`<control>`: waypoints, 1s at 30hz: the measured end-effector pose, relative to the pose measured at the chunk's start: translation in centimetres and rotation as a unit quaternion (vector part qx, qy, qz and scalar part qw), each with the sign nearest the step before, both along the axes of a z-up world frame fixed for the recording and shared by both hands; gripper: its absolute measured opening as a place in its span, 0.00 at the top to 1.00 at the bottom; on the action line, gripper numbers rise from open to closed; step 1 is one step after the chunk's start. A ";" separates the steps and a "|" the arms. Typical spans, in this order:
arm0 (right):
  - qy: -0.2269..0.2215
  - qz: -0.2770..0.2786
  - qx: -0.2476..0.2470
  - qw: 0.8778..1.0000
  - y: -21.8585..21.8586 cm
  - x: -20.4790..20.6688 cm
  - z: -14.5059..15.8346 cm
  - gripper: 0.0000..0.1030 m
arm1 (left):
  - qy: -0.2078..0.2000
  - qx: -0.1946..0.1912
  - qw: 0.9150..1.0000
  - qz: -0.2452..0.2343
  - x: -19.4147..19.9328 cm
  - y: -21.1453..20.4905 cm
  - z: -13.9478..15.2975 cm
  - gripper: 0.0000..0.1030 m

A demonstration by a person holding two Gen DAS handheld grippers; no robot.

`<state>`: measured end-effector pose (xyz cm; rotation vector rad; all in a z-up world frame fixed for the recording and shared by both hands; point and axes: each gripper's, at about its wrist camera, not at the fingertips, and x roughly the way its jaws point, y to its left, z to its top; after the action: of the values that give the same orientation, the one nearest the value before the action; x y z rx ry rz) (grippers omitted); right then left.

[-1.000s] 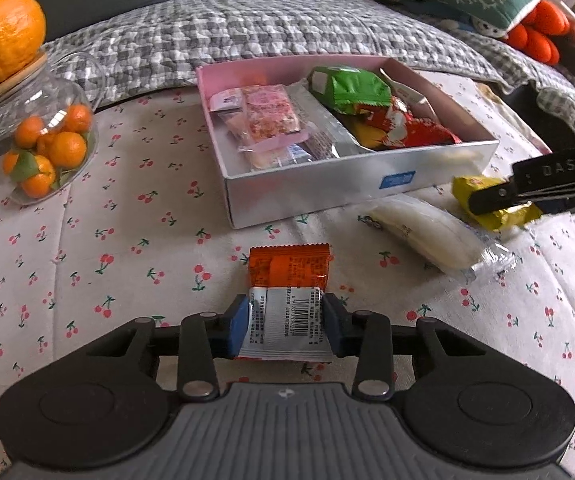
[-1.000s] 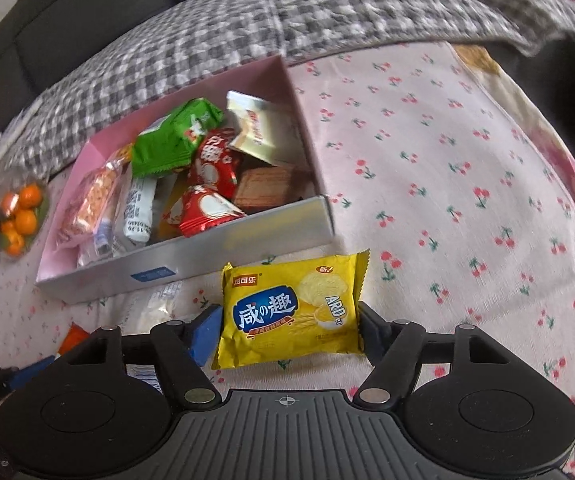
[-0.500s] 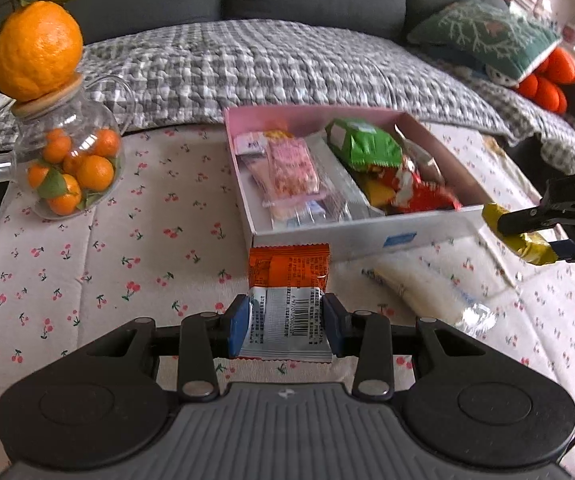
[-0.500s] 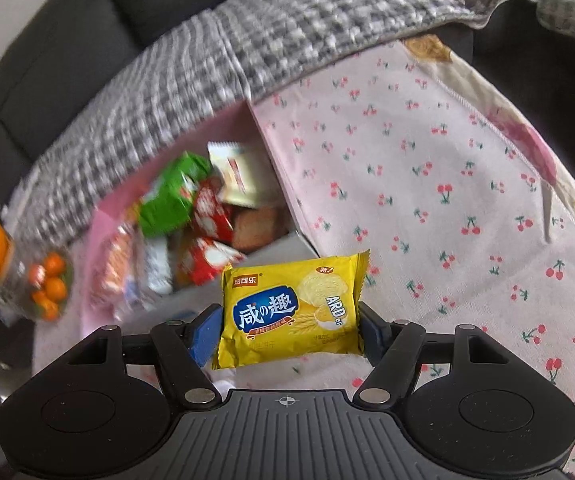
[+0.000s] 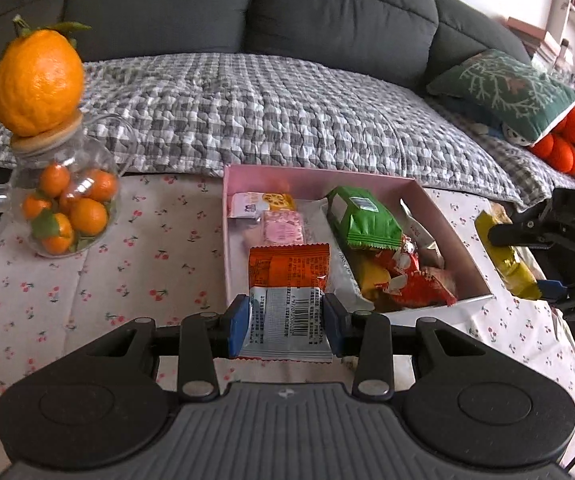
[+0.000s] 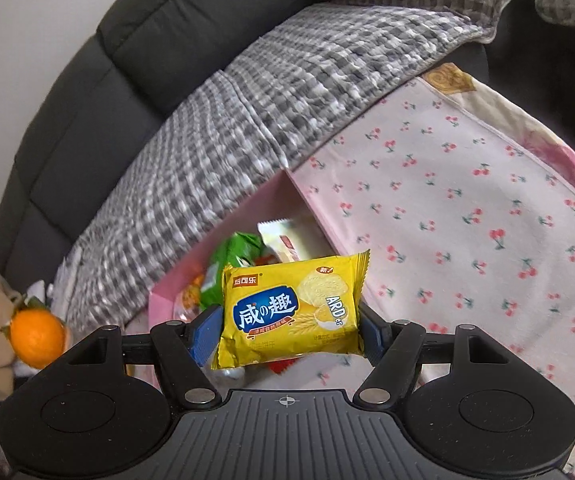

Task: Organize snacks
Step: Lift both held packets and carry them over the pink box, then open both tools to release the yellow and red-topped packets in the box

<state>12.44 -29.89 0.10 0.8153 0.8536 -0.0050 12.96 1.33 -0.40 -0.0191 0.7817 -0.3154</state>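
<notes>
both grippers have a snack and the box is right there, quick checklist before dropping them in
1. Left gripper shut on the orange and silver snack packet: ok.
2. Right gripper shut on the yellow cracker packet: ok.
3. Orange packet in line with the pink open-top cardboard box in the left wrist view: ok, though its height above the box: cannot tell.
4. Yellow packet over the box: cannot tell; in the left wrist view it hangs beside the right wall.
5. Free spot for the orange packet: cannot tell; pink wrapped snacks and a green foil packet already fill much of it.
6. The two grippers apart: ok.
</notes>
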 end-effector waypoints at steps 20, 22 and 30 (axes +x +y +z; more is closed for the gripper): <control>-0.038 0.032 -0.045 0.998 2.5 1.7 -1.2 0.22 | -0.027 0.002 0.999 -0.032 1.7 -4.1 -2.7 0.55; -0.035 0.026 -0.042 0.998 2.3 1.6 -1.1 0.19 | -0.032 0.007 0.999 -0.030 1.6 -4.2 -2.7 0.34; -0.032 0.018 -0.037 0.999 1.7 0.8 -0.3 0.16 | -0.030 0.033 0.998 -0.042 0.8 -4.8 -2.3 0.19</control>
<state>13.29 -28.15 -0.22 0.7269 0.8022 0.0216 13.75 -3.45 -2.67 0.0841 0.7344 -0.3679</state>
